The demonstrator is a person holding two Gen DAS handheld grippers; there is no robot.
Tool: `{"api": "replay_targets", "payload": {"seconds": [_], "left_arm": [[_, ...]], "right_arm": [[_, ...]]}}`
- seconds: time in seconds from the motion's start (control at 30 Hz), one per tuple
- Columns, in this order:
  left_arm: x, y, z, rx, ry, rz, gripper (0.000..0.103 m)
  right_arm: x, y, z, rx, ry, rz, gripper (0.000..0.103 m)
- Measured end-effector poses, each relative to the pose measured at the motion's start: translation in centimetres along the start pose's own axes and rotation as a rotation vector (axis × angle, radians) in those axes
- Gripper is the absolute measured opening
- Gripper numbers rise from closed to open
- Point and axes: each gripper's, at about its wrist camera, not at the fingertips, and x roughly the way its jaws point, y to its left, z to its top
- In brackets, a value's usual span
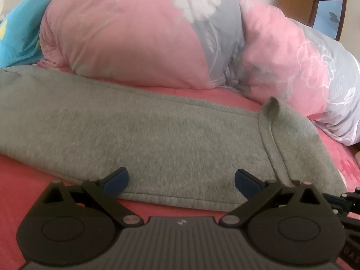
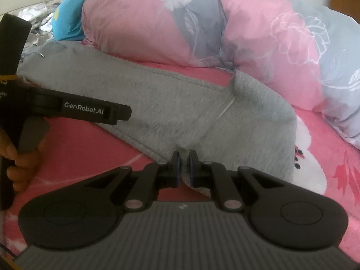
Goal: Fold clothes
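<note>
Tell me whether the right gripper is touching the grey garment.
Touching. The right wrist view shows the right gripper shut on a pinched fold of the grey garment, cloth between its pads.

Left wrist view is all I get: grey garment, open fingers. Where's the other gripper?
Observer: The right gripper is pinching the grey garment at its near edge, fingers closed on a fold.
Operator: Is anyone's hand visible?
Observer: Yes, a hand at the far left grips the left gripper's handle.
Operator: Anything printed on it?
Observer: Its side reads "GenRobot.AI".
</note>
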Motion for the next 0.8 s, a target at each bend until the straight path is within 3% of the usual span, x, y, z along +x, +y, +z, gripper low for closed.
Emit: {"api": "replay_targets", "payload": {"seconds": [0.2, 0.3, 0.37, 0.43, 0.53, 0.63, 0.8], "left_arm": [[0.0, 0.0, 0.0, 0.001, 0.0, 0.0, 0.101], [0.0, 0.0, 0.0, 0.0, 0.0, 0.0, 0.101], [0.0, 0.0, 0.0, 0.002, 0.0, 0.002, 0.101], [0.1, 0.0, 0.0, 0.002, 0.0, 0.002, 0.101], [0.1, 0.1, 0.0, 0.001, 0.0, 0.001, 0.101], [0.1, 0.2, 0.0, -0.002, 0.0, -0.001, 0.101], [0.0, 0.2, 0.0, -0.003, 0.0, -0.002, 0.101]], "right_arm": [[0.1, 0.2, -0.1, 0.003, -0.009, 0.013, 0.007], [0.1, 0.0, -0.1, 0.022, 0.004, 0.029, 0.012], [-0.6, -0.3, 0.1, 0.056, -0.005, 0.067, 0.026], [-1.7, -1.0, 0.3, 0.111, -0.052, 0.098, 0.032], [-2.1, -2.5, 1.1, 0.221, -0.094, 0.069, 0.041], [-0.4, -3.1, 2.5, 0.253, -0.051, -0.026, 0.047], [3.4, -3.1, 3.6, 0.26, 0.068, -0.057, 0.048]]}}
